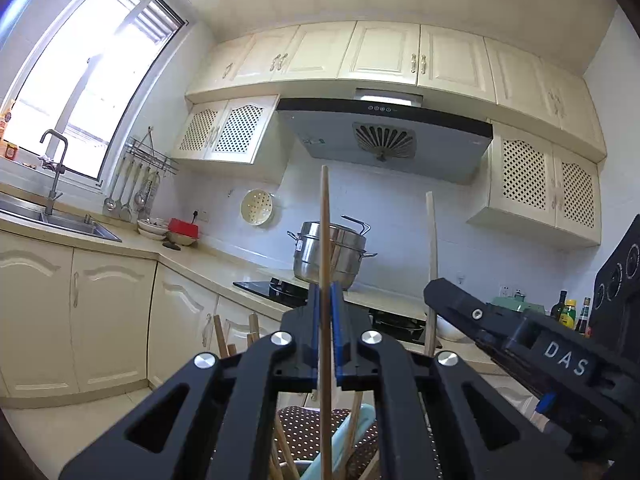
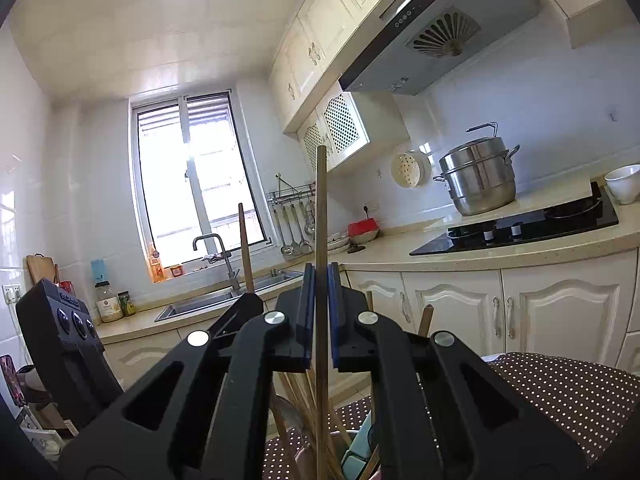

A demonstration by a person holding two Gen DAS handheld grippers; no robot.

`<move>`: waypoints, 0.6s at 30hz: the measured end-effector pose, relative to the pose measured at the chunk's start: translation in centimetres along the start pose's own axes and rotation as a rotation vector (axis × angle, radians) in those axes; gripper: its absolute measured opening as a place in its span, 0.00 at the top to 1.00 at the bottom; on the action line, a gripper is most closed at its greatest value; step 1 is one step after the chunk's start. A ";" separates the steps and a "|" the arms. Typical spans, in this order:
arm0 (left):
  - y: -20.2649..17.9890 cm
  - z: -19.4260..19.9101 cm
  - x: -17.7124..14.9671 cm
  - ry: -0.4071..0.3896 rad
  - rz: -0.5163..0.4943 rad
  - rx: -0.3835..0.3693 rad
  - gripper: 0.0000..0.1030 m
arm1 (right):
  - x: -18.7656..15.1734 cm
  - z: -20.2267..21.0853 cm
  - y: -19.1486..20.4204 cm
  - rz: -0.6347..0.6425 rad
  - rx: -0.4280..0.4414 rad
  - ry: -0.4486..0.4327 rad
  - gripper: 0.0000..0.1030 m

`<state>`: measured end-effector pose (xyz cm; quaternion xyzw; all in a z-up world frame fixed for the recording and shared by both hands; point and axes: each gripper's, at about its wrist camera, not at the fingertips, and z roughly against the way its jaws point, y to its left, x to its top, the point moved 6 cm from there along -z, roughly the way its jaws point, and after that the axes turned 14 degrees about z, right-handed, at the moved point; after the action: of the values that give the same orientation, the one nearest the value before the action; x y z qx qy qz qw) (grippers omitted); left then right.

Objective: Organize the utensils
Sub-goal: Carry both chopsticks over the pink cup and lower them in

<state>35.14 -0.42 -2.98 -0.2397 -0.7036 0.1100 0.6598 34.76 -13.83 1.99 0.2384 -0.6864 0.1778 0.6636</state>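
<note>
In the left wrist view my left gripper (image 1: 326,300) is shut on a pale wooden chopstick (image 1: 325,216) that stands upright between its blue pads. To its right my right gripper (image 1: 434,294) holds a second chopstick (image 1: 431,240), also upright. The right wrist view shows that right gripper (image 2: 321,276) shut on its darker chopstick (image 2: 321,208), and the left gripper (image 2: 251,298) beside it with its stick (image 2: 245,248). Below both, several more chopsticks (image 2: 304,396) and a teal utensil (image 2: 360,436) stand in a holder whose rim is mostly hidden.
A brown polka-dot cloth (image 2: 560,392) lies under the holder. Behind run the counter with a black hob (image 2: 520,228), a steel steamer pot (image 2: 480,180), a white bowl (image 2: 624,184) and the sink (image 2: 224,296). Bottles (image 1: 568,312) stand at the right.
</note>
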 end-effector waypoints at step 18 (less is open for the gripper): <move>2.4 0.1 -4.9 0.095 -0.061 0.046 0.94 | -2.6 -2.4 0.3 0.039 -0.015 0.010 0.93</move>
<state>35.59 -0.72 -8.44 -0.2078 -0.6758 0.0946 0.7008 36.61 -12.01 -0.45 0.2194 -0.6889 0.1867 0.6651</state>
